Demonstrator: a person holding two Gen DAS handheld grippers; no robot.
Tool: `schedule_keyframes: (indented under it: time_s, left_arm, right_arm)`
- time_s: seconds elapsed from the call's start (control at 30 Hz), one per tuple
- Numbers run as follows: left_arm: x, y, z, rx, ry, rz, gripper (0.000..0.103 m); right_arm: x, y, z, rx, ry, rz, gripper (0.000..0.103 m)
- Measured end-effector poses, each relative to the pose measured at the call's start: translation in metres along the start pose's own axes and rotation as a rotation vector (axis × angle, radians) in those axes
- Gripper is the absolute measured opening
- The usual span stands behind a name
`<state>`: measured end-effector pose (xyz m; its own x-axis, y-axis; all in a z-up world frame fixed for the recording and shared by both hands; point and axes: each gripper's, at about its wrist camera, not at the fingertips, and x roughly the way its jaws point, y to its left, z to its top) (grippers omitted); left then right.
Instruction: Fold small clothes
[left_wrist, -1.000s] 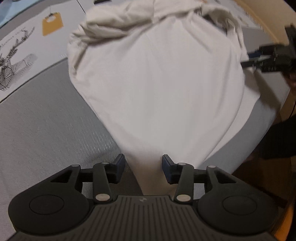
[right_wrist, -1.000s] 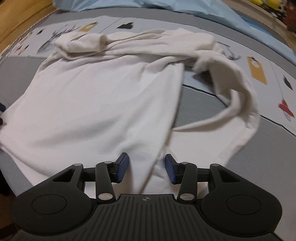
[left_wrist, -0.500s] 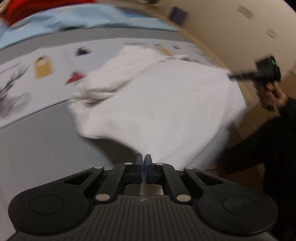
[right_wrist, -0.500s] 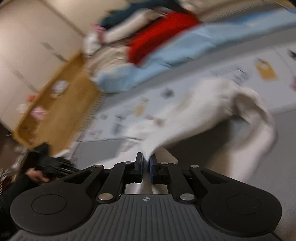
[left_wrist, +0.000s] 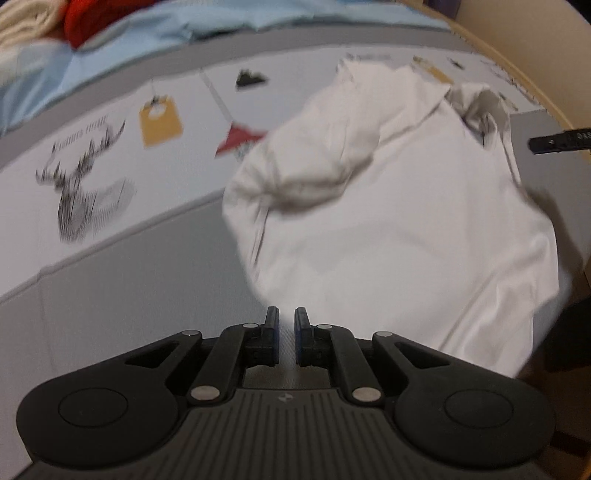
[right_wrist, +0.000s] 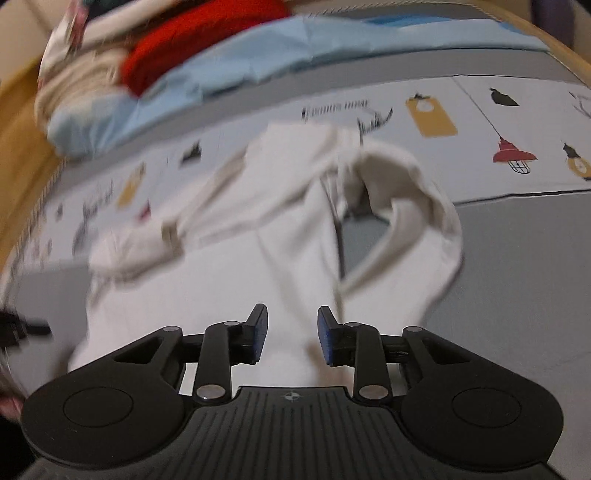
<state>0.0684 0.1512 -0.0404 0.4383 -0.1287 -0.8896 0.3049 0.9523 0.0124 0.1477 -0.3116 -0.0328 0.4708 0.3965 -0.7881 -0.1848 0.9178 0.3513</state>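
Observation:
A white shirt lies spread on the grey mat, its sleeves bunched at the far end. My left gripper is at the shirt's near hem, jaws a narrow gap apart with white cloth showing between them. In the right wrist view the same shirt lies with a sleeve looped to the right. My right gripper is open over the hem, cloth beneath it. The right gripper's tip shows at the left view's right edge. Both views are motion-blurred.
The mat's far part is white with printed pictures. A light blue sheet and a pile of red and cream clothes lie behind it. A wooden edge runs on the right.
Both grippers closed on the hem, lifted and swung it, then came back down. The right jaws have opened wide and the left ones have parted slightly. The shirt lies flatter.

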Motion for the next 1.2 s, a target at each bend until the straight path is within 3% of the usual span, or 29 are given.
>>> schedule_keyframes:
  time_s: [0.2, 0.27, 0.33, 0.37, 0.53, 0.6, 0.63, 0.67, 0.7, 0.77, 0.8, 0.83, 0.9, 0.93, 1.0, 1.07, 1.13, 1.2]
  left_arm:
    - [0.014, -0.032, 0.043, 0.024, -0.146, 0.004, 0.008]
    - [0.023, -0.037, 0.057, 0.015, -0.164, 0.017, 0.019]
    - [0.035, -0.038, 0.069, -0.015, -0.154, 0.027, 0.063]
    - [0.041, -0.038, 0.074, -0.033, -0.149, 0.043, 0.07]
    - [0.079, -0.04, 0.094, -0.017, -0.092, 0.079, 0.074]
    - [0.093, -0.042, 0.096, 0.018, -0.075, 0.102, 0.074]
    - [0.098, -0.041, 0.096, 0.04, -0.074, 0.125, 0.067]
    - [0.104, -0.039, 0.099, 0.061, -0.062, 0.143, 0.055]
    - [0.107, -0.033, 0.101, 0.062, -0.054, 0.141, 0.011]
    - [0.102, -0.007, 0.111, -0.048, -0.108, 0.167, 0.009]
    - [0.094, 0.01, 0.117, -0.134, -0.171, 0.221, 0.009]
    - [0.086, 0.026, 0.121, -0.206, -0.235, 0.292, 0.009]
    - [0.077, 0.051, 0.127, -0.295, -0.306, 0.419, 0.01]
    - [0.078, 0.06, 0.129, -0.329, -0.286, 0.422, 0.01]
    - [0.076, 0.069, 0.131, -0.392, -0.269, 0.372, 0.012]
    - [0.064, 0.058, 0.135, -0.37, -0.336, 0.293, 0.019]
    - [0.055, 0.042, 0.139, -0.313, -0.414, 0.129, 0.046]
    - [0.054, 0.022, 0.142, -0.262, -0.433, -0.103, 0.067]
  right_arm:
    - [0.036, 0.0, 0.019, 0.213, -0.108, 0.055, 0.031]
    - [0.048, 0.001, 0.024, 0.267, -0.135, 0.068, 0.033]
    - [0.064, 0.003, 0.028, 0.31, -0.133, 0.063, 0.033]
    - [0.072, 0.003, 0.03, 0.333, -0.122, 0.048, 0.033]
    - [0.115, 0.001, 0.05, 0.401, -0.114, 0.006, 0.046]
    - [0.131, -0.003, 0.054, 0.438, -0.099, -0.017, 0.046]
    - [0.139, -0.005, 0.056, 0.45, -0.094, -0.028, 0.046]
    - [0.146, -0.006, 0.058, 0.459, -0.089, -0.045, 0.046]
    - [0.151, -0.007, 0.059, 0.464, -0.085, -0.06, 0.045]
    - [0.158, -0.007, 0.062, 0.464, -0.085, -0.092, 0.032]
    - [0.159, -0.005, 0.063, 0.455, -0.092, -0.107, 0.011]
    - [0.159, -0.003, 0.065, 0.443, -0.104, -0.113, 0.004]
    - [0.154, 0.004, 0.067, 0.426, -0.145, -0.089, 0.004]
    - [0.148, 0.011, 0.07, 0.417, -0.181, -0.044, 0.004]
    - [0.132, 0.024, 0.077, 0.384, -0.267, 0.12, 0.004]
    - [0.114, 0.042, 0.086, 0.319, -0.345, 0.325, 0.004]
    - [0.105, 0.051, 0.09, 0.296, -0.369, 0.445, 0.004]
    - [0.106, 0.056, 0.092, 0.302, -0.341, 0.498, 0.004]
